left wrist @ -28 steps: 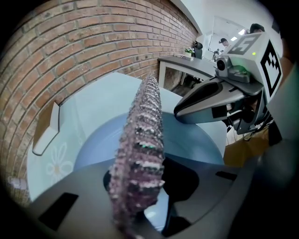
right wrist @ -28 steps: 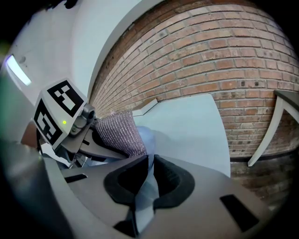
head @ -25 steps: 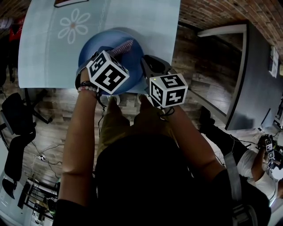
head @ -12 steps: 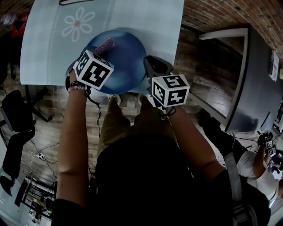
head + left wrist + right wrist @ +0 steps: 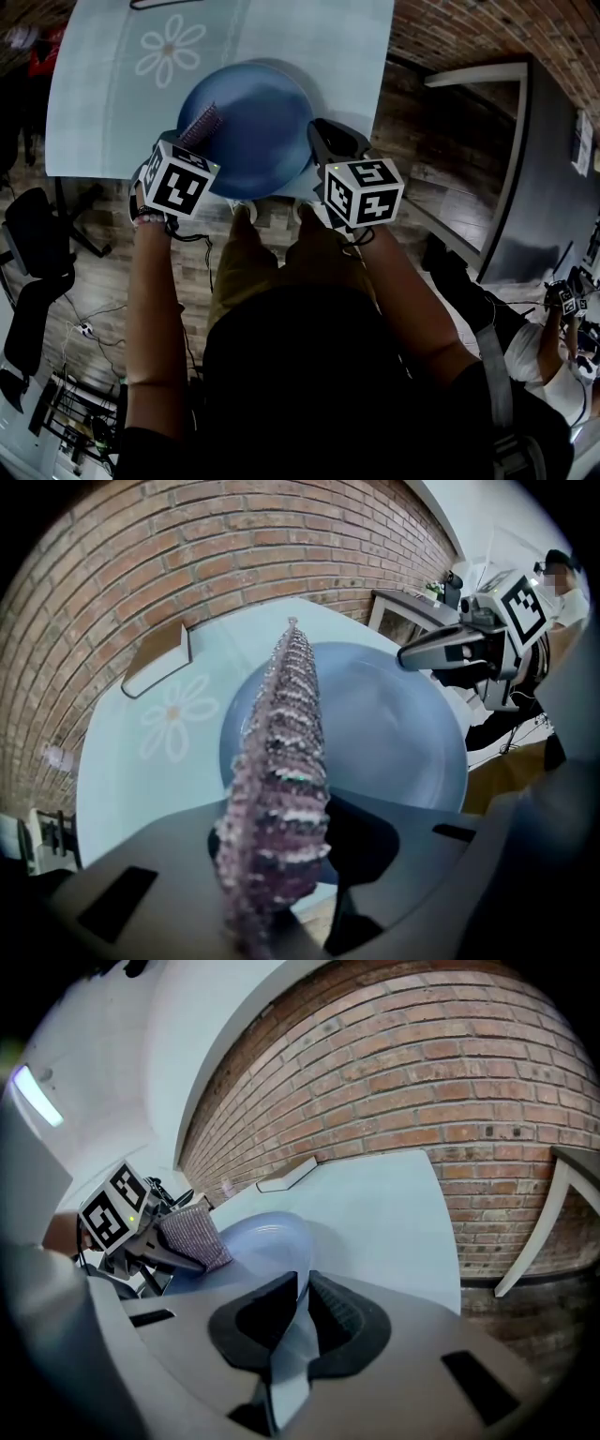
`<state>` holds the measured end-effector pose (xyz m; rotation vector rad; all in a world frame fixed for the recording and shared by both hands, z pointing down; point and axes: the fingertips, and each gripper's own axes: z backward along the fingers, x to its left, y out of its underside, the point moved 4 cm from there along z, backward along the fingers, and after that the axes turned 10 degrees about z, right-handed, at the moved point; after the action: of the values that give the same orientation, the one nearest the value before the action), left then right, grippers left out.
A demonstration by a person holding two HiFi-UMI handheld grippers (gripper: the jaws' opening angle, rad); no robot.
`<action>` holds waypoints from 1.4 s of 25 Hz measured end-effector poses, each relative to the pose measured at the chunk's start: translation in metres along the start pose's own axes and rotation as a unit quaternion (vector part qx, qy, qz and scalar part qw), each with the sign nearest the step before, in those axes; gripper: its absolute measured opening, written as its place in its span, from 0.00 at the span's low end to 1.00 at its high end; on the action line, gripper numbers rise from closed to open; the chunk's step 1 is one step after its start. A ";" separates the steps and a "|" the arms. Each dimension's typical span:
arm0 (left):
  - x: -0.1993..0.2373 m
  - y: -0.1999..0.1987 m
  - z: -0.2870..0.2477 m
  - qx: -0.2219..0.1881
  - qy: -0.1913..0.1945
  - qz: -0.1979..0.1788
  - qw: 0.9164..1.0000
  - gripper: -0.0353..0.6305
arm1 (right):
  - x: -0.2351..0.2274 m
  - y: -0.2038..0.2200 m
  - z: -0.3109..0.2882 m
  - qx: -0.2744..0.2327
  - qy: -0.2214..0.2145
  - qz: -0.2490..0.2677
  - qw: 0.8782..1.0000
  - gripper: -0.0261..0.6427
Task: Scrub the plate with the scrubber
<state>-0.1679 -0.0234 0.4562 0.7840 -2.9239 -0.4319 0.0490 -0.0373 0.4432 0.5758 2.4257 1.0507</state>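
Observation:
A blue plate [image 5: 253, 122] lies on the pale blue table [image 5: 103, 112], overhanging its near edge. My right gripper [image 5: 292, 1327] is shut on the plate's rim [image 5: 300, 1288] at the near right side. My left gripper [image 5: 281, 874] is shut on a purple knitted scrubber [image 5: 281, 771], which stands up between the jaws. In the head view the scrubber [image 5: 201, 125] rests over the plate's left edge, with the left gripper's marker cube [image 5: 178, 178] just below it. The right gripper view shows the scrubber [image 5: 195, 1232] against the plate's [image 5: 258, 1241] left side.
A white flower print [image 5: 169, 52] marks the table's far left. A flat tray-like object [image 5: 156, 656] lies at the table's far edge by the brick wall [image 5: 450, 1072]. A dark table [image 5: 525, 159] stands to the right. Wooden floor lies below.
My left gripper has drawn the scrubber from the plate's far middle down and left to its left edge. The right gripper and plate have stayed in place.

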 end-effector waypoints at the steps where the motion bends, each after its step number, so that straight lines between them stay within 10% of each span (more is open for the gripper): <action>1: -0.002 0.005 0.002 0.002 0.001 0.000 1.000 0.16 | 0.000 0.000 0.000 0.000 0.000 0.000 1.000 0.13; 23: -0.074 0.030 0.011 0.026 0.101 -0.031 0.994 0.16 | 0.002 0.000 0.000 -0.001 0.002 -0.003 1.000 0.13; 35: -0.125 -0.004 -0.004 0.008 0.124 -0.124 0.984 0.16 | 0.004 -0.001 -0.001 -0.002 0.001 -0.005 1.000 0.13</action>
<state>-0.0577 0.0351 0.4581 1.1221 -2.6135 -0.3015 0.0450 -0.0361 0.4426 0.5611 2.4244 1.0524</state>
